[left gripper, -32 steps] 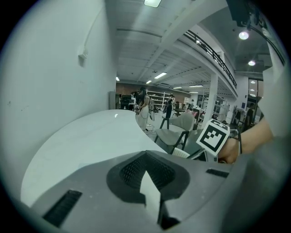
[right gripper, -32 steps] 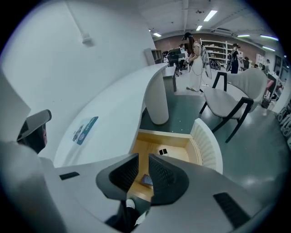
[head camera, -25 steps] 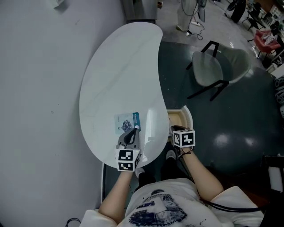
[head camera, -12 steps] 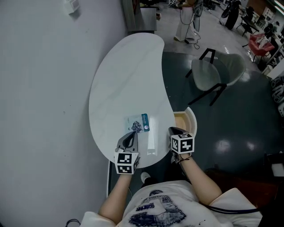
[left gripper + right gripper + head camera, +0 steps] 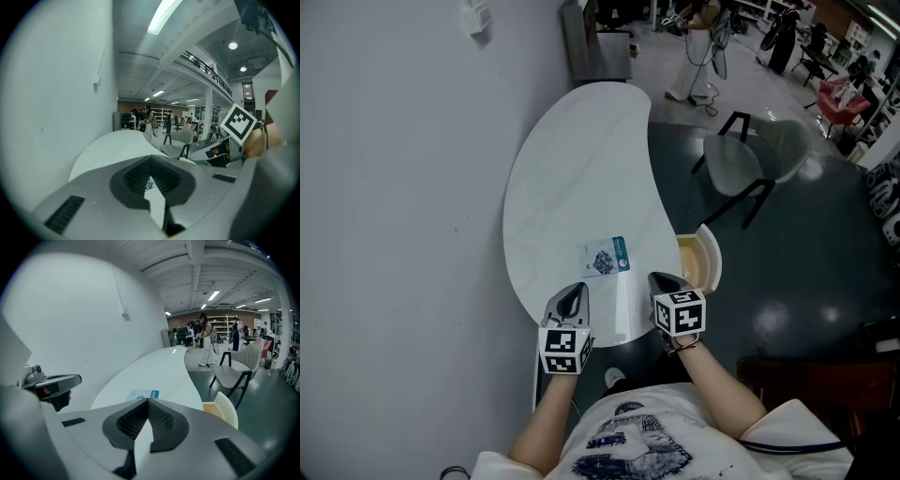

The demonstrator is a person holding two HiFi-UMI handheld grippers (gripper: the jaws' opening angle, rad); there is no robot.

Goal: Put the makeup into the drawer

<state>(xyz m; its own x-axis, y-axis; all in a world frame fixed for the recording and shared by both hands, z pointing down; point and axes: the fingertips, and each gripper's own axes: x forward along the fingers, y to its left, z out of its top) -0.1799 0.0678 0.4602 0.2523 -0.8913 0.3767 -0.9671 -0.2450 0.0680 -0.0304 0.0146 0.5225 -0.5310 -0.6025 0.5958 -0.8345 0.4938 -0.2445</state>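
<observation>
Makeup packet [image 5: 605, 256]: flat on the white kidney-shaped bench [image 5: 581, 159], just below the middle of the head view, blue strip along its right end. Close to the bench's lower, rounded end, touched by nothing. Visible again in the right gripper view [image 5: 143, 393], lying flat just above the tips.

Left tongs [image 5: 574, 292]: lower centre of the head view, over the bench's near edge, below and left of the packet and apart from it. Same tongs [image 5: 150, 160] in the left gripper view: pressed together, tips meeting, nothing pinched, only a sliver of bench showing through the hollow behind the tips. Bare forearm trailing toward the bottom of the frame.

Right tongs [image 5: 662, 281]: just right of the left pair, below and right of the packet, over the bench edge and close beside the drawer [image 5: 694, 264]. Same tongs [image 5: 147, 401] in the right gripper view: jaws just been closing, now together, nothing between them.

Drawer pulled out from the bench's right side, pale wood inside, rounded white front; lower right in the right gripper view [image 5: 225, 411].

Pale chair [image 5: 750, 150] with dark legs on the dark floor [image 5: 806, 281], upper right. Plain wall [image 5: 394, 187] filling the left of the frame.
</observation>
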